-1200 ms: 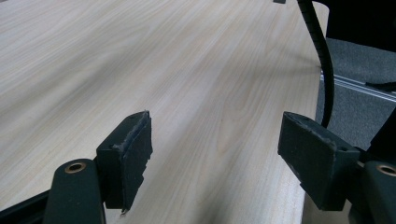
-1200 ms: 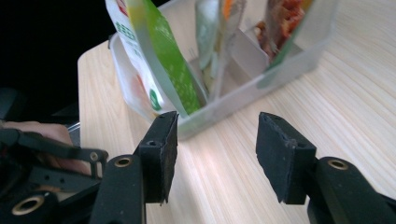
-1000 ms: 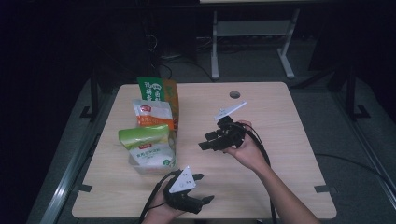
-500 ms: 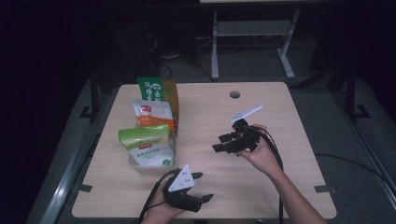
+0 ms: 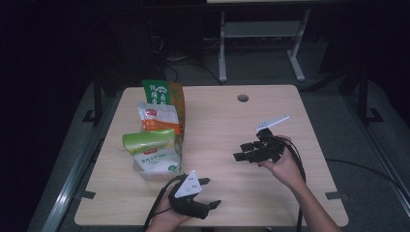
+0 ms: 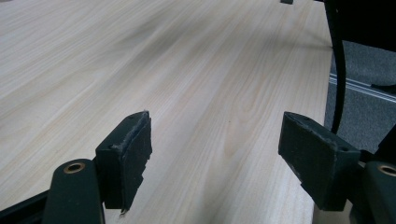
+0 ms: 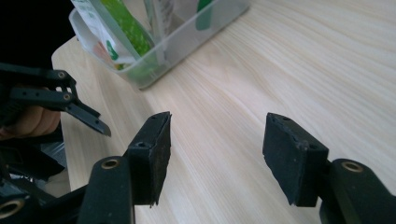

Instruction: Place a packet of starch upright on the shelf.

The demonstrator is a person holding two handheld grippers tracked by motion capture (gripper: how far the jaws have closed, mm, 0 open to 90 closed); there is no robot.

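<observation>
The left gripper (image 5: 209,192) and the right gripper (image 5: 240,151) were both held with jaws spread and empty above the table (image 5: 227,121), near the clear tub (image 7: 187,42) of snack packets (image 5: 155,145).

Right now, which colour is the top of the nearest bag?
Light green, best in the high view.

table (image 5: 227,125): pale matt wood grain | tub (image 7: 187,44): clear plastic | pouches (image 5: 153,145): glossy
</observation>
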